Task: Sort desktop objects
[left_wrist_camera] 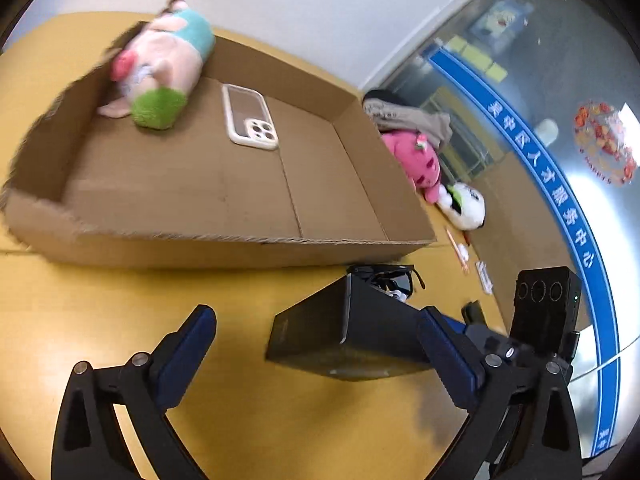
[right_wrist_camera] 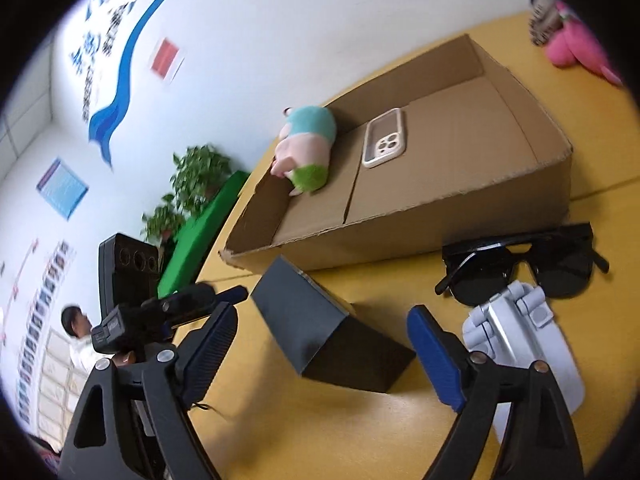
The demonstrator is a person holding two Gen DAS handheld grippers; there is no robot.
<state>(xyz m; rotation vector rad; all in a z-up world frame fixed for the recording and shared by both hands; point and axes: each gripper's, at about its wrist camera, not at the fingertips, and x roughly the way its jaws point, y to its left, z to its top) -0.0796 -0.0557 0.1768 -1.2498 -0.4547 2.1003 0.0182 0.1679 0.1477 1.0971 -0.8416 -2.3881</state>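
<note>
A shallow cardboard box (left_wrist_camera: 224, 240) (right_wrist_camera: 460, 208) stands on the yellow table. In it lie a pink, teal and green plush toy (left_wrist_camera: 160, 68) (right_wrist_camera: 308, 148) and a phone in a cream case (left_wrist_camera: 250, 116) (right_wrist_camera: 385, 137). A black rectangular box (left_wrist_camera: 344, 332) (right_wrist_camera: 324, 328) lies on the table in front of it. My left gripper (left_wrist_camera: 320, 340) is open and empty, its right finger beside the black box. My right gripper (right_wrist_camera: 324, 336) is open, with the black box lying between and just ahead of its fingers. Black sunglasses (right_wrist_camera: 524, 264) (left_wrist_camera: 394, 278) lie by a silver phone stand (right_wrist_camera: 520, 344).
Right of the cardboard box lie a pink plush (left_wrist_camera: 418, 160) (right_wrist_camera: 576, 48), a white plush (left_wrist_camera: 466, 204), a grey cloth (left_wrist_camera: 412, 116) and small items (left_wrist_camera: 460, 250). A green bench (right_wrist_camera: 200, 232) and plants (right_wrist_camera: 196, 176) stand beyond the table's left edge. A person (right_wrist_camera: 78, 324) stands far left.
</note>
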